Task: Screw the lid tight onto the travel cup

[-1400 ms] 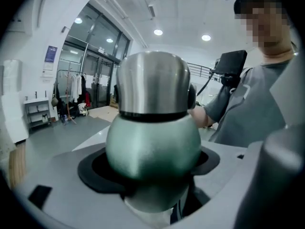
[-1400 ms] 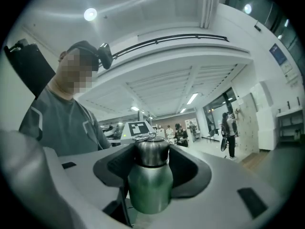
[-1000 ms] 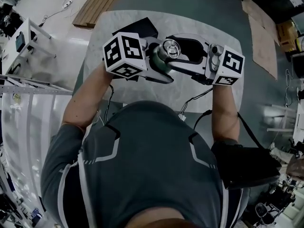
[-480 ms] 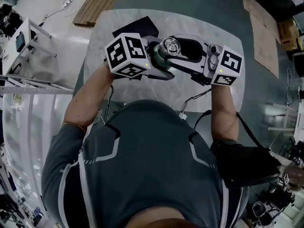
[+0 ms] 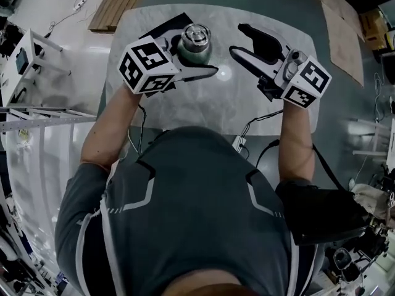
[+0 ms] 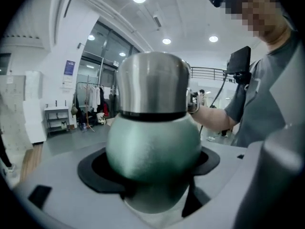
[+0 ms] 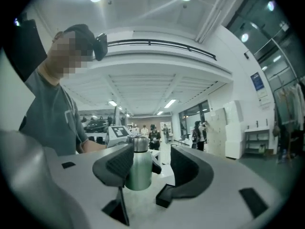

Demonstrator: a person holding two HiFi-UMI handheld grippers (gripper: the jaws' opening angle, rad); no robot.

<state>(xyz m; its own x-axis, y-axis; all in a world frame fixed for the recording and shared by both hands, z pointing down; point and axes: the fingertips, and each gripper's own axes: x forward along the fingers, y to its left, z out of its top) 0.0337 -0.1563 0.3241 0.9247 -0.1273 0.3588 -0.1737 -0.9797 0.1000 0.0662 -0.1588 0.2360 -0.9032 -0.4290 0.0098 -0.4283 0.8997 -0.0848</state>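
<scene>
Gripping the travel cup (image 5: 193,55) round its green body, the left gripper (image 5: 197,49) has its 2 jaws pressed on the cup's sides and holds it upright, steel lid (image 5: 195,36) on top. The table (image 5: 216,113) lies beneath the cup; I cannot tell whether the base touches it. The right gripper (image 5: 238,39) stands to the right of the cup, clear of it, pointing level at its side. Its jaws have just been opening and stand wide with nothing pressed between them; the cup shows only far off through the gap. The lid looks seated square. Any further tightening would likely need the right gripper to travel left to the lid and turn about the cup's vertical axis.
</scene>
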